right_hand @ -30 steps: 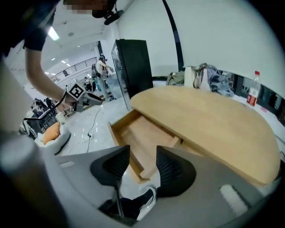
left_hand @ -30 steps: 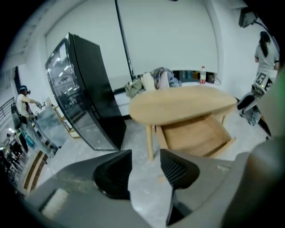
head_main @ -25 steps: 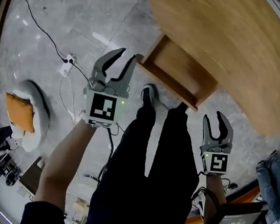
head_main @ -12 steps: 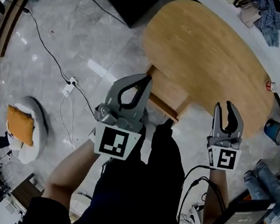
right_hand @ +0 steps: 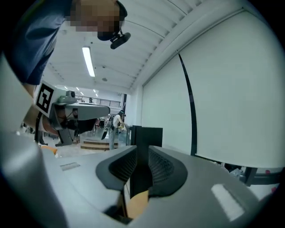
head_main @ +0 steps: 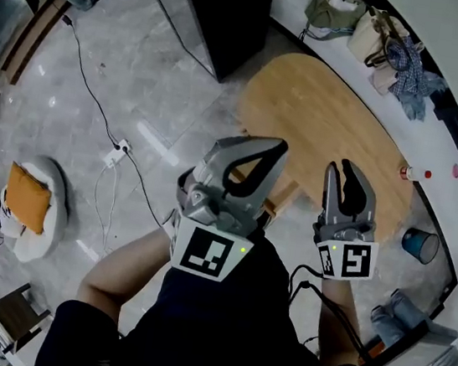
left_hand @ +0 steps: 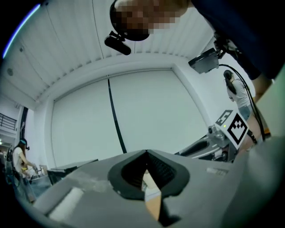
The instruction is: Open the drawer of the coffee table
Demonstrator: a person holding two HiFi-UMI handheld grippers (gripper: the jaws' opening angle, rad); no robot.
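The oval wooden coffee table point(head_main: 338, 126) stands on the grey floor far below me. Its drawer point(head_main: 289, 191) juts out from the near side and stands open, mostly hidden behind my left gripper. My left gripper point(head_main: 278, 148) is held high and level in front of the table, shut with nothing in it; its tips meet in the left gripper view point(left_hand: 146, 153). My right gripper point(head_main: 341, 166) hangs beside it. Its jaws have just been closing, and a narrow gap with nothing in it shows in the right gripper view point(right_hand: 141, 151). Neither gripper touches the table.
A black cabinet point(head_main: 210, 15) stands behind the table. A white power strip with cables point(head_main: 117, 154) and a pet bed with an orange cushion point(head_main: 27, 205) lie on the floor at left. A red-capped bottle point(head_main: 415, 173) stands on the table, a blue cup point(head_main: 419, 244) beyond it, and bags point(head_main: 376, 38) on the ledge.
Both grippers have risen well above the open drawer and now point level. The left jaws went from open to shut, and the right jaws narrowed. The table looks smaller and farther.
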